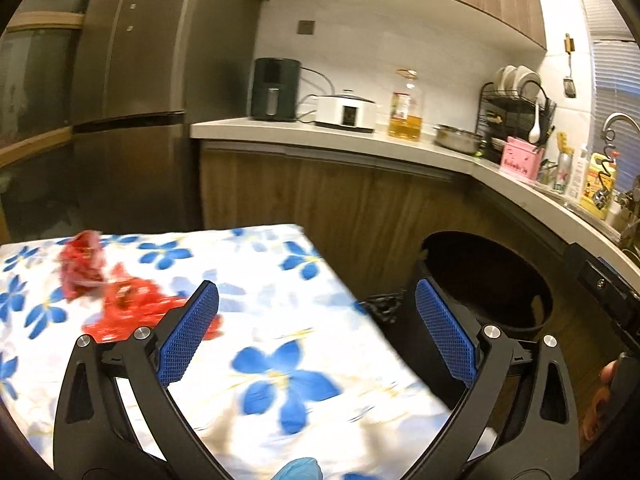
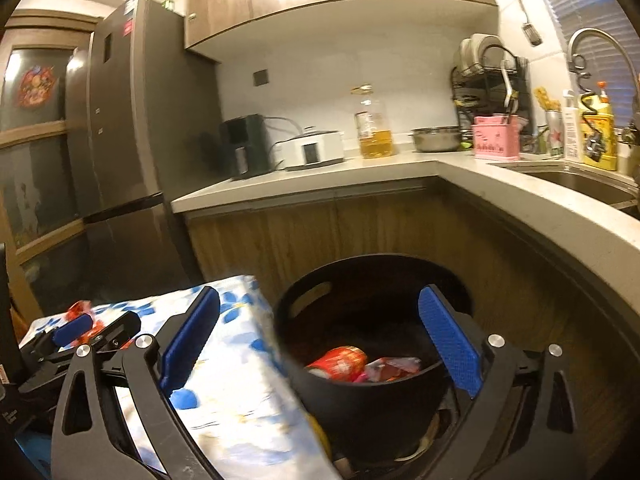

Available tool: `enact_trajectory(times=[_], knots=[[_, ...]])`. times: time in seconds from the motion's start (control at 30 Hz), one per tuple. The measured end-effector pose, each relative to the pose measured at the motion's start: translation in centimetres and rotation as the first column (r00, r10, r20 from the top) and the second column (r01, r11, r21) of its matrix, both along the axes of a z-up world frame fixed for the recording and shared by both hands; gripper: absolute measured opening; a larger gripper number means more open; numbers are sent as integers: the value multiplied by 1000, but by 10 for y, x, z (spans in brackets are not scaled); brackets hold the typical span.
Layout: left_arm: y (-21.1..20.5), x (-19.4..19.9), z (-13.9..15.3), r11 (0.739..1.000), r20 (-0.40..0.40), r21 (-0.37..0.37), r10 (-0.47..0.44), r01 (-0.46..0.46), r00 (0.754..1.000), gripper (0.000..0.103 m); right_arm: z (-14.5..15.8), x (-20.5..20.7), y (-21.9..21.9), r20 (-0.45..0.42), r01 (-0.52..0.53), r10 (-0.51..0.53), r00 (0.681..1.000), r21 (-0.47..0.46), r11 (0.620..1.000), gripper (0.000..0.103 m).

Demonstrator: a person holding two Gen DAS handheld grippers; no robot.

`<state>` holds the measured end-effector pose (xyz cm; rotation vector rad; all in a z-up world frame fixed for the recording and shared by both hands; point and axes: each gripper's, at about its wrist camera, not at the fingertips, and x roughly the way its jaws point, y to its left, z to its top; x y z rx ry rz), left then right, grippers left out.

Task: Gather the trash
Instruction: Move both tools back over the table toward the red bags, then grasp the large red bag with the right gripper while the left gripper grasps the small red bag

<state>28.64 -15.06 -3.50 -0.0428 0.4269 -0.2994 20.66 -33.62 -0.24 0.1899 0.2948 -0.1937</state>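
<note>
A tall dark refrigerator [image 1: 132, 92] stood at the left of the kitchen, beside a pale L-shaped counter [image 1: 320, 136] over wooden cabinets. The tabletop [image 1: 256, 280], draped in a white cloth with blue flowers, sat in front of them. Just beside its right edge, on the floor, stood a round black trash bin [image 2: 360, 400] with handle slots in its wall. Inside the bin lay a red can-like container [image 2: 340, 360] and a pink-red wrapper [image 2: 390, 366], touching each other. On the cloth, near its far left part, lay crumpled red plastic wrappers [image 1: 120, 296], blurred in the left wrist view.

The left hand-held gripper [image 1: 316, 320] hung above the tabletop's right part, its blue-padded jaws spread wide with nothing between them, the red wrappers just beyond its left finger. The right hand-held gripper [image 2: 320, 328] hovered over the bin's mouth, its jaws likewise spread apart and empty. A black air fryer [image 1: 276, 88], a white cooker [image 1: 346, 110] and an oil bottle [image 1: 405, 106] stood on the counter.
</note>
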Motion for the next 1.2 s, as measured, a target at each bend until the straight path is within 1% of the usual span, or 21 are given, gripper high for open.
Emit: enact_trajectory(times=[0.27, 0.37, 0.47, 0.67, 0.87, 1.03, 1.1, 1.2], knots=[[74, -9, 4, 996, 10, -8, 88, -88, 996, 97, -7, 14, 65, -25, -101, 101, 995, 6, 995, 96], [102, -13, 5, 991, 27, -1, 135, -135, 990, 97, -12, 22, 90, -37, -130, 130, 991, 0, 991, 96], [130, -13, 4, 984, 25, -11, 177, -177, 984, 97, -17, 33, 113, -55, -171, 171, 984, 4, 985, 96], [178, -1, 1, 968, 30, 17, 251, -252, 968, 97, -31, 54, 163, -96, -252, 251, 963, -2, 968, 96], [228, 8, -1, 943, 17, -34, 330, -330, 944, 97, -40, 84, 204, -128, -297, 294, 947, 2, 955, 96], [248, 21, -1, 937, 19, -19, 349, -349, 937, 97, -51, 111, 235, -163, -323, 323, 932, 24, 946, 95], [250, 26, -3, 939, 17, -16, 345, -344, 939, 97, -54, 120, 245, -171, -332, 331, 928, 25, 943, 93], [256, 37, -3, 943, 13, -29, 331, -330, 944, 97, -63, 137, 261, -200, -343, 342, 918, 31, 939, 91]])
